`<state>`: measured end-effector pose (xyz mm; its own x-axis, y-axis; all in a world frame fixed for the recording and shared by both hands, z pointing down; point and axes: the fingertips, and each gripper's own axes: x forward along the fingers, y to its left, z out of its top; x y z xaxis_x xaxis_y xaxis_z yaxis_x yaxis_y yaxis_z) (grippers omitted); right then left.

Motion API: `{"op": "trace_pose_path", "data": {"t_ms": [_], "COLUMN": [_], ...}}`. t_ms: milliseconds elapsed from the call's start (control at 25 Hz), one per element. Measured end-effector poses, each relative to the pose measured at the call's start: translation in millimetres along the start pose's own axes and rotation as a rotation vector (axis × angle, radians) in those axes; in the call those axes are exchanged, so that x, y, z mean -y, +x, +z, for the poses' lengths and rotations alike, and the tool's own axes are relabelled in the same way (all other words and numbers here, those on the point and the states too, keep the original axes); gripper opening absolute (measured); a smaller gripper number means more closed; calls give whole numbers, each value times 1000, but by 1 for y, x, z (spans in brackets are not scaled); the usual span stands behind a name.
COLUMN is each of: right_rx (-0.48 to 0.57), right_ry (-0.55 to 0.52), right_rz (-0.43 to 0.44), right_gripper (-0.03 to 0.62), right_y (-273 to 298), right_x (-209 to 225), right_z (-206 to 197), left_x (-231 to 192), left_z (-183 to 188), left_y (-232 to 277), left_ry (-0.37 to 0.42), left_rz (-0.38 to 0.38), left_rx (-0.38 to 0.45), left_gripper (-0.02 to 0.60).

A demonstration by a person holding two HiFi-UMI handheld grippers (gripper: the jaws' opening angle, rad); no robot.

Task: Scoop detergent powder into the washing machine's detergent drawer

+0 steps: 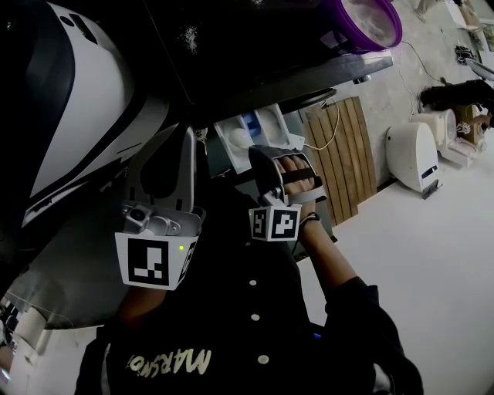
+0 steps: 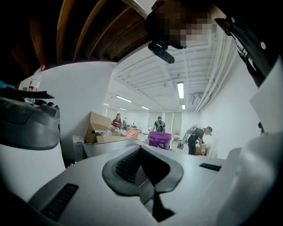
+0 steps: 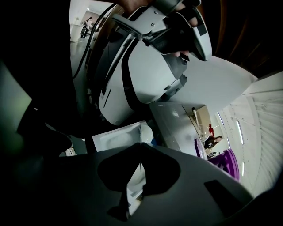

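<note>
The washing machine's detergent drawer (image 1: pixel 266 123) is pulled out, white with a blue insert; it also shows in the right gripper view (image 3: pixel 110 137). My right gripper (image 1: pixel 262 158) points steeply down over the drawer, jaws together (image 3: pixel 140 158). Just beyond its tips sits a white rounded scoop bowl (image 3: pixel 146 131), apparently held by its handle, above the drawer (image 1: pixel 240 140). My left gripper (image 1: pixel 164 189) stays left of the drawer. It points about level across the machine's top, jaws shut (image 2: pixel 140 148) with nothing between them. A purple bucket (image 1: pixel 363 21) of powder stands on the machine.
A large white-and-dark rounded body (image 1: pixel 77 92) fills the upper left. On the floor to the right lie a wooden slatted panel (image 1: pixel 343 154) and a white appliance (image 1: pixel 413 154). Several people (image 2: pixel 196 137) stand far off in the room.
</note>
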<state>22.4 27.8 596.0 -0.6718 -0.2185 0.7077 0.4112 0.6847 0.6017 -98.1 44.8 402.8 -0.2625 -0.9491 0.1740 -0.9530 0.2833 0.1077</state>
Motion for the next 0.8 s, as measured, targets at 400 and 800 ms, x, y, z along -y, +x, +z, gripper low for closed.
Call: {"op": "trace_pose_path", "data": {"t_ms": [400, 800], "right_rx": [20, 162], "right_ry": [680, 1217], "right_rz": [287, 358], "right_gripper": [34, 34], "right_y": [-10, -40], "right_x": [13, 72], "right_z": [12, 28], "left_x": [-2, 5], "left_z": [12, 48], "left_y": [8, 28], "left_ry": [5, 50], "left_rz": [-11, -66], "left_rx": [24, 81], "left_gripper": [14, 14]}}
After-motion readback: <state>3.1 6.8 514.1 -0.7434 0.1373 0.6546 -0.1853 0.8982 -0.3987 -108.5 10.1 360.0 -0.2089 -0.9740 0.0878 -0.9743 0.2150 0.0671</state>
